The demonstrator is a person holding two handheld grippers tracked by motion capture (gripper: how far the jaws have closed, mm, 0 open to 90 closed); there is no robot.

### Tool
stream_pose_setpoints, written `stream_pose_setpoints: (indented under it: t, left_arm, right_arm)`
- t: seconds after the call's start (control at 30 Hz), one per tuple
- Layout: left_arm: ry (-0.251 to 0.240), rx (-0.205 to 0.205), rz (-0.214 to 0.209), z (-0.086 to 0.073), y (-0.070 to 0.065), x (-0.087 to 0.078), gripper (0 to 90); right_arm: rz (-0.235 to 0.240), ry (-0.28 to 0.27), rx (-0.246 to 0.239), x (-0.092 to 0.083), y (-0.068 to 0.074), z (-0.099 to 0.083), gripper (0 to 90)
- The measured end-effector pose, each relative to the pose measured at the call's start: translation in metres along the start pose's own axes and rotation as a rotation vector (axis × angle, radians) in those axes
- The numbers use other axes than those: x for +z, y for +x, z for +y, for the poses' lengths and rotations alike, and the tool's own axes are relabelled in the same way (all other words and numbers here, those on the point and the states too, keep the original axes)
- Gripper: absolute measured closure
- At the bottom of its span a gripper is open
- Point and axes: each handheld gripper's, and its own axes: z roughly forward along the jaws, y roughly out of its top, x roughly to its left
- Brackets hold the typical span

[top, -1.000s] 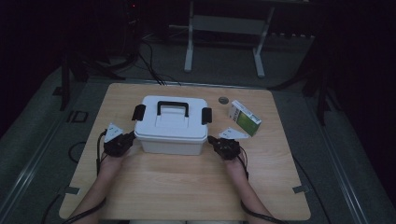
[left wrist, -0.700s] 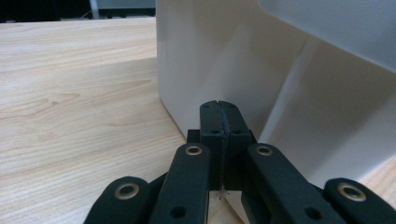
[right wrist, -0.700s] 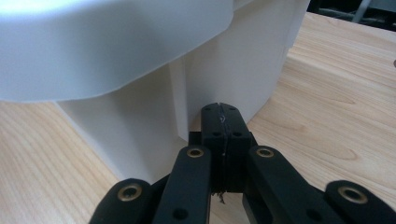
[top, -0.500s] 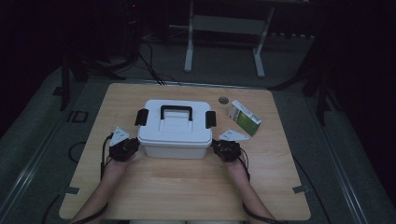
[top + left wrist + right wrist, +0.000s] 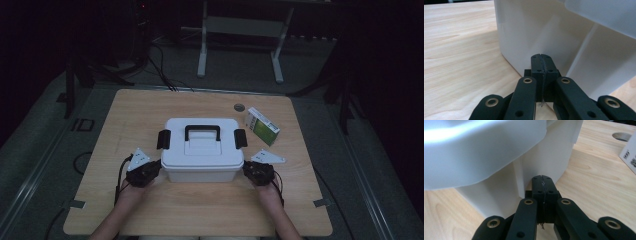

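A white lidded storage box [image 5: 202, 152] with a black handle [image 5: 202, 131] and a black latch on each end stands mid-table. My left gripper [image 5: 156, 167] is shut and empty, its tips against the box's lower left side; in the left gripper view the closed tips [image 5: 541, 58] meet the white wall [image 5: 544, 30] under the rim. My right gripper [image 5: 246, 170] is likewise shut and empty at the box's lower right side, and in the right gripper view its tips [image 5: 542, 179] sit at the white wall [image 5: 499, 192] below the overhanging lid.
A green and white carton [image 5: 262, 126] lies to the back right of the box, its corner in the right gripper view [image 5: 630, 155]. A round hole [image 5: 239, 107] is in the wooden table [image 5: 200, 210] behind it. A metal stand [image 5: 240, 45] is on the floor beyond.
The box has slid toward the person and a little to the right, with both shut grippers moving along at its sides. The carton has stayed put.
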Motion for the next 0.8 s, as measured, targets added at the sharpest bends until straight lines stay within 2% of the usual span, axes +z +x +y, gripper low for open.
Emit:
stream_pose_setpoints:
  t: [0.17,0.27,0.37,0.6,0.8]
  left_arm:
    - [0.009,-0.002,-0.021,-0.003,-0.012,-0.004,89.6]
    - [0.006,-0.007,-0.042,-0.006,-0.018,-0.008,89.6]
    - [0.005,0.011,-0.046,-0.009,-0.025,-0.012,89.6]
    - [0.000,0.027,-0.068,-0.010,-0.025,-0.016,89.5]
    - [0.000,0.020,-0.063,-0.012,-0.026,-0.019,89.6]
  right_arm:
    - [-0.003,-0.003,-0.001,-0.014,0.002,-0.009,90.0]
    - [0.005,-0.009,0.020,-0.021,0.003,-0.014,90.0]
    - [0.008,-0.010,0.030,-0.028,0.005,-0.018,90.0]
    - [0.007,-0.012,0.032,-0.033,0.011,-0.022,90.0]
    - [0.016,-0.017,0.024,-0.037,0.015,-0.025,90.0]
